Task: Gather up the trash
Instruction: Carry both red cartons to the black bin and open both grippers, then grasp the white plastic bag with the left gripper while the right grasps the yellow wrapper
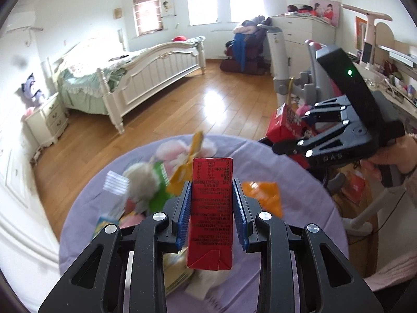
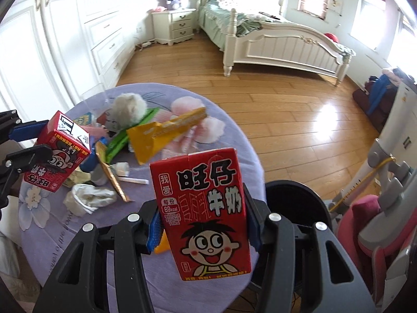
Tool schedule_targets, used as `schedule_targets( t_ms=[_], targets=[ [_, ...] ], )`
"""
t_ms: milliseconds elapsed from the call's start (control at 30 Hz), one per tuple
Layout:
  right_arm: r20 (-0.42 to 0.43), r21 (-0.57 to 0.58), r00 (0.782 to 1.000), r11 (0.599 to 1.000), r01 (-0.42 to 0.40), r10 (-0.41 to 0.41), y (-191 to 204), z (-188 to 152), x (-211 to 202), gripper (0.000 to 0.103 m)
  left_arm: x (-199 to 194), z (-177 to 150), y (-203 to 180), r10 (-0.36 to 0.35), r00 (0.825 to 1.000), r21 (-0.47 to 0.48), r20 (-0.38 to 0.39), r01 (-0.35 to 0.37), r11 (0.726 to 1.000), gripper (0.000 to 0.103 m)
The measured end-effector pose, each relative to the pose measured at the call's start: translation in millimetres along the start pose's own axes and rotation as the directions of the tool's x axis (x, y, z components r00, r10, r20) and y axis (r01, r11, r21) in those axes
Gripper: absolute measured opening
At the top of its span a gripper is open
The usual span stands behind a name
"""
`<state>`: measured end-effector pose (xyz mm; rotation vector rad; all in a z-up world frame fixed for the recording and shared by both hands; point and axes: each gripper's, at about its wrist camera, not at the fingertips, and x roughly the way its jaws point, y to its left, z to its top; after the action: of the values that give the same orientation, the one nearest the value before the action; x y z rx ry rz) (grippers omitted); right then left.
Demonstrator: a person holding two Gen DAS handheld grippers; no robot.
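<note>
Bedroom setting: a wooden floor [image 1: 166,120], a white bed [image 1: 146,78] and a round surface [image 1: 299,208] under a lilac floral cloth.

1. Left gripper [image 1: 212,206]: its blue pads pinch a red milk carton [image 1: 211,208] by the narrow sides. The carton stands upright between the fingers, printed side panel toward the camera, above the surface. The right wrist view shows the same carton [image 2: 58,154] at the left edge, held over the surface rim.
2. Right gripper [image 2: 203,224]: its pads pinch a second red milk carton [image 2: 206,208], cartoon face toward the camera, slightly tilted. It hangs near the surface edge, just beside a black bin [image 2: 294,203].
3. Remaining trash on the surface: a yellow wrapper [image 2: 161,135], a green wrapper [image 2: 125,138], a grey fluff ball [image 2: 129,108], crumpled white paper [image 2: 88,198] and an orange wrapper [image 1: 263,195].
4. A hand [image 1: 391,154] in a pink sleeve holds the right gripper's handle.
</note>
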<state>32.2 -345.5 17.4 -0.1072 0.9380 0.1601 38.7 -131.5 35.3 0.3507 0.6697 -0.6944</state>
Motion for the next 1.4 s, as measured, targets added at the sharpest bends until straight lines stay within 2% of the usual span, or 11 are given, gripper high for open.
schedule_targets(
  t_ms=[233, 467, 733, 933, 967, 1000, 1067, 1200, 1400],
  targets=[
    [-0.006, 0.078, 0.998, 0.995, 0.070, -0.069, -51.8, -21.5, -1.0, 0.050, 50.8, 46.9, -52.8, -0.076, 0.997, 0.039, 0.015, 0.076, 0.996, 0.030],
    [-0.071, 0.159, 0.989, 0.978, 0.137, -0.127, -110.0, -46.1, 16.0, 0.050, 126.4, 88.0, -112.1, -0.155, 0.987, 0.094, -0.027, 0.157, 0.983, 0.030],
    [-0.139, 0.219, 0.973, 0.953, 0.210, -0.183, -162.8, -63.0, 36.6, 0.051, 202.4, 116.5, -151.7, -0.184, 0.979, 0.094, -0.083, 0.191, 0.977, 0.031],
    [-0.175, 0.238, 0.962, 0.939, 0.247, -0.209, -179.1, -67.0, 50.0, 0.053, 242.7, 127.7, -174.7, -0.186, 0.972, 0.102, -0.146, 0.202, 0.974, 0.033],
    [-0.186, 0.241, 0.960, 0.938, 0.250, -0.208, -181.0, -67.6, 52.6, 0.061, 246.4, 126.7, -174.6, -0.185, 0.971, 0.106, -0.154, 0.202, 0.974, 0.045],
    [-0.190, 0.247, 0.960, 0.936, 0.250, -0.206, -182.2, -68.3, 54.1, 0.076, 249.7, 126.8, -175.5, -0.164, 0.974, 0.105, -0.155, 0.182, 0.978, 0.067],
    [-0.180, 0.251, 0.957, 0.930, 0.269, -0.228, -182.9, -69.3, 53.9, 0.086, 250.2, 127.1, -176.9, -0.137, 0.984, 0.097, -0.117, 0.149, 0.984, 0.083],
    [-0.182, 0.264, 0.958, 0.928, 0.264, -0.221, -187.1, -69.3, 57.0, 0.086, 249.1, 127.2, -171.0, -0.145, 0.983, 0.068, -0.112, 0.153, 0.986, 0.085],
    [-0.151, 0.247, 0.966, 0.939, 0.241, -0.208, -175.4, -59.0, 48.7, 0.086, 217.8, 115.4, -154.8, -0.124, 0.989, 0.041, -0.079, 0.127, 0.991, 0.085]
  ],
)
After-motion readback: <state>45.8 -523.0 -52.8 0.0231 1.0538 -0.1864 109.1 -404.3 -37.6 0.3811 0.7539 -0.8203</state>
